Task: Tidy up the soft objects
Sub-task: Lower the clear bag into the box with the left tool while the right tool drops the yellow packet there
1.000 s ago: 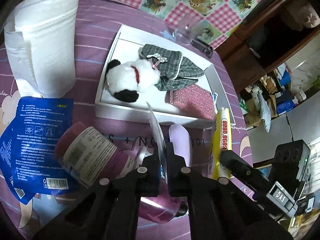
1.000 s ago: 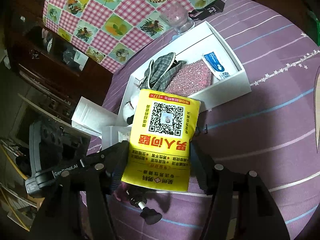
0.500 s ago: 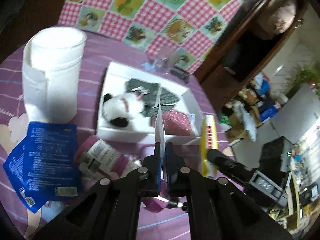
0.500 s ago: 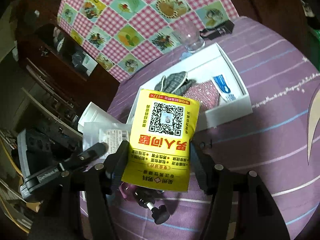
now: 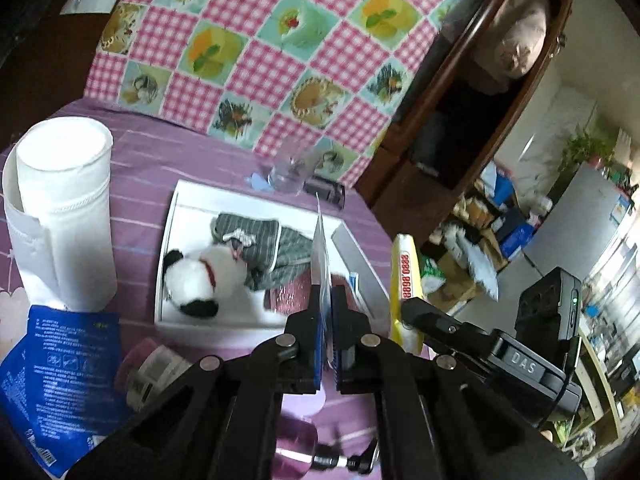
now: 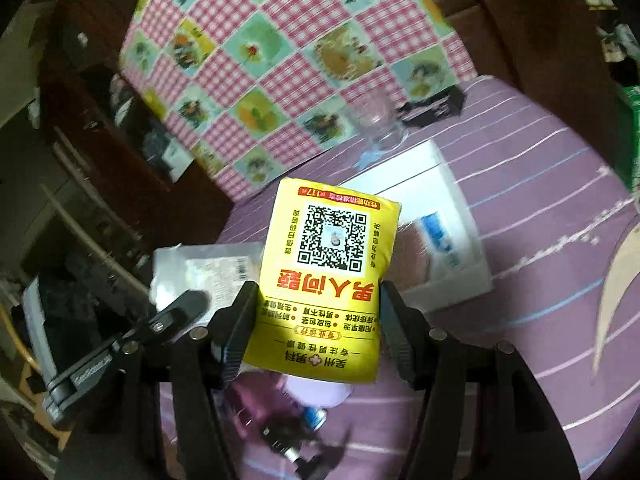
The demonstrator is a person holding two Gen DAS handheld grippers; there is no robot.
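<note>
Left gripper [image 5: 327,300] fingers pinch a thin clear packet [image 5: 322,252] edge-on; right gripper [image 6: 318,306] fingers clamp the yellow pack [image 6: 326,280] — both above the purple table [image 6: 540,200].

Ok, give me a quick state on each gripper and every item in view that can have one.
left gripper: shut on a thin flat packet, held edge-on.
right gripper: jaws wide, clamped on the yellow packet.
white tray: on the table, open, holding things.
panda plush: lying in the tray.
grey plaid garment: crumpled in the tray.
paper roll: upright.
blue pouch: lying flat.
glass: upright, looks empty.
</note>
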